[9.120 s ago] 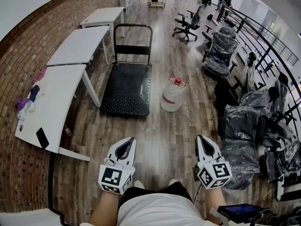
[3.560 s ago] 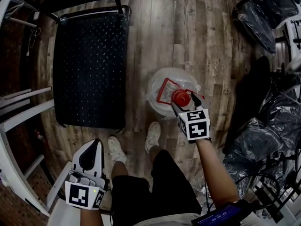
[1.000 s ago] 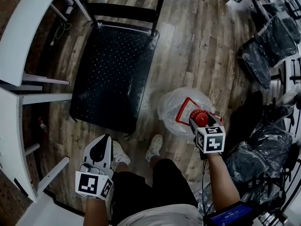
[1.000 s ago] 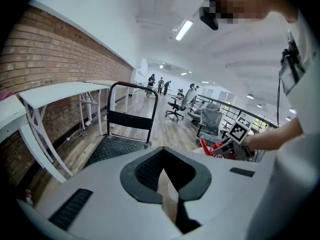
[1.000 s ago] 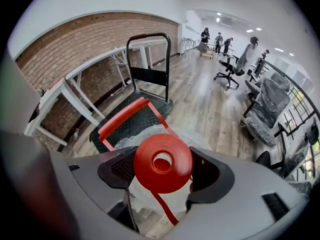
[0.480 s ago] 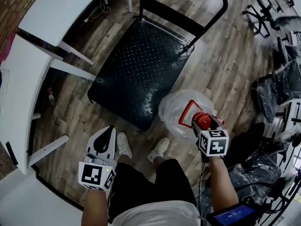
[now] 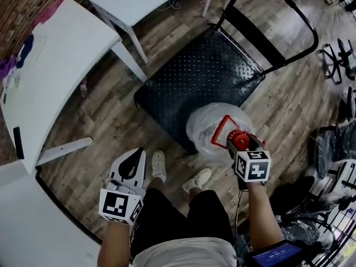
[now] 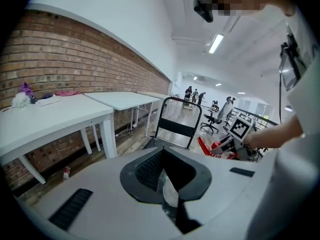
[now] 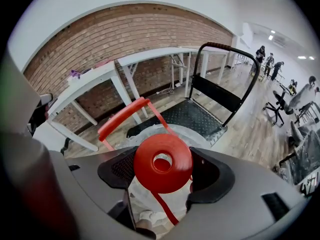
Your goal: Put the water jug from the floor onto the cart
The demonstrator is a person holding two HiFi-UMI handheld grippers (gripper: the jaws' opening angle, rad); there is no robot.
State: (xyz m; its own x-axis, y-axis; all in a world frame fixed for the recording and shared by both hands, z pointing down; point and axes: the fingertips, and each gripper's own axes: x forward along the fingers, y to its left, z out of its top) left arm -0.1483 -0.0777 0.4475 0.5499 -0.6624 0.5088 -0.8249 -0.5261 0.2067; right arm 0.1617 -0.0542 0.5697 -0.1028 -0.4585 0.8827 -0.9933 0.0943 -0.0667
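The water jug (image 7: 207,128) is clear, wrapped in plastic film, with a red cap (image 9: 162,163) and a red carry handle (image 9: 122,117). My right gripper (image 7: 239,147) is shut on the jug's neck just under the cap. In the head view the jug overlaps the near corner of the black platform cart (image 7: 206,77); I cannot tell whether it touches the deck. The cart's deck (image 9: 192,115) lies just beyond the jug, and its upright handle (image 7: 295,21) is at the far end. My left gripper (image 7: 136,154) hangs shut and empty by my left leg.
White tables (image 7: 61,65) stand left of the cart, with a small bottle (image 7: 83,87) on the floor under them. My feet (image 7: 158,166) are close behind the jug. Office chairs (image 7: 339,60) and wrapped chairs (image 7: 336,149) fill the right side.
Earlier the jug stood on the floor beside the cart and both grippers were empty. Since then the right gripper closed on its neck, and the jug has come over the cart's near corner.
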